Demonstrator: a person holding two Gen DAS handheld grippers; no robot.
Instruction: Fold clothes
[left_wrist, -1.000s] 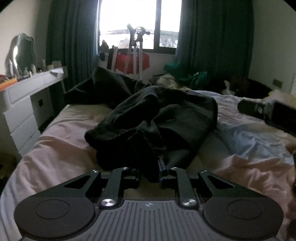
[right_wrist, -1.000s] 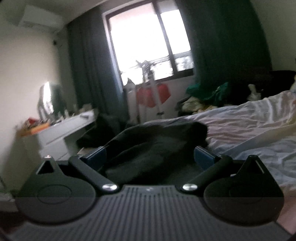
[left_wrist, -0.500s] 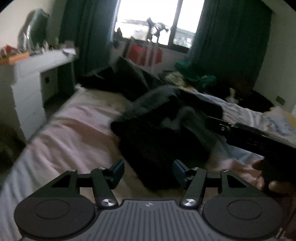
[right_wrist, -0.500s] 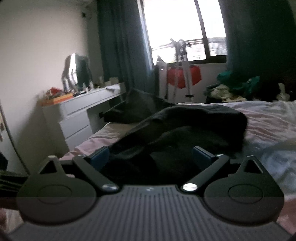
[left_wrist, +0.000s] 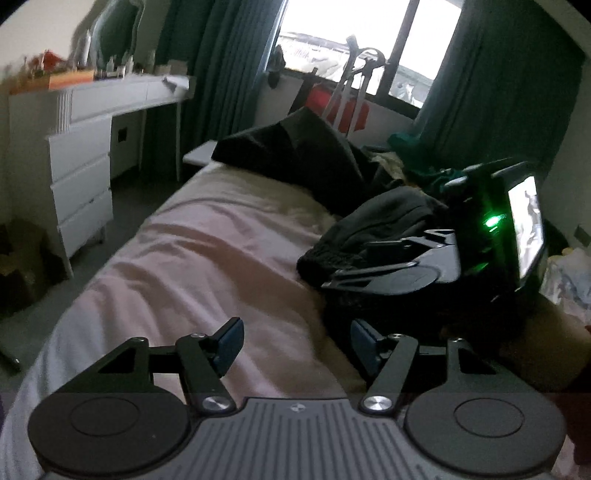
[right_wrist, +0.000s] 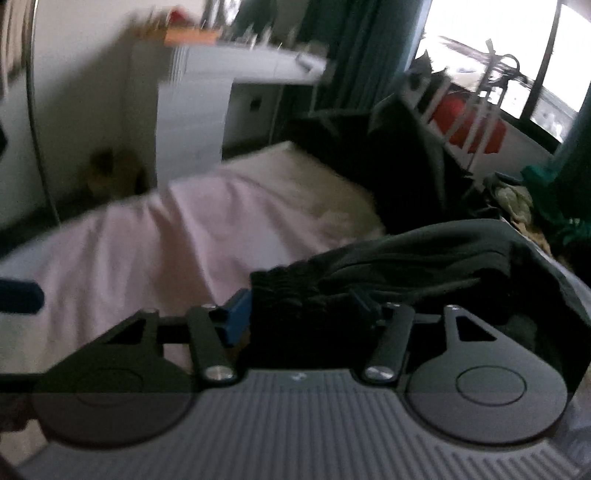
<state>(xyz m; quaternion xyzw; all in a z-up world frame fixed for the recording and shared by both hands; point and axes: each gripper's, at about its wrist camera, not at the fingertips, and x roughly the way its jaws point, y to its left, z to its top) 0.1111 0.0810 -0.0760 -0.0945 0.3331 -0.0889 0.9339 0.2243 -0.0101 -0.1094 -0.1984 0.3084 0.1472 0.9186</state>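
Left wrist view: we see the bed (left_wrist: 207, 258) bearing the dark garment (left_wrist: 384, 218) at its right side. Our left gripper (left_wrist: 295, 341) hangs spread and empty; our right gripper (right_wrist: 301, 314) stands spread around the garment's ribbed edge.

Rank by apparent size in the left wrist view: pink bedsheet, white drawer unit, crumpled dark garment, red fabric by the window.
1. Pink bedsheet, largest.
2-3. White drawer unit and crumpled dark garment: look similar; the right hand-held gripper covers part of the garment, so unranked.
4. Red fabric by the window, smallest, though farthest.
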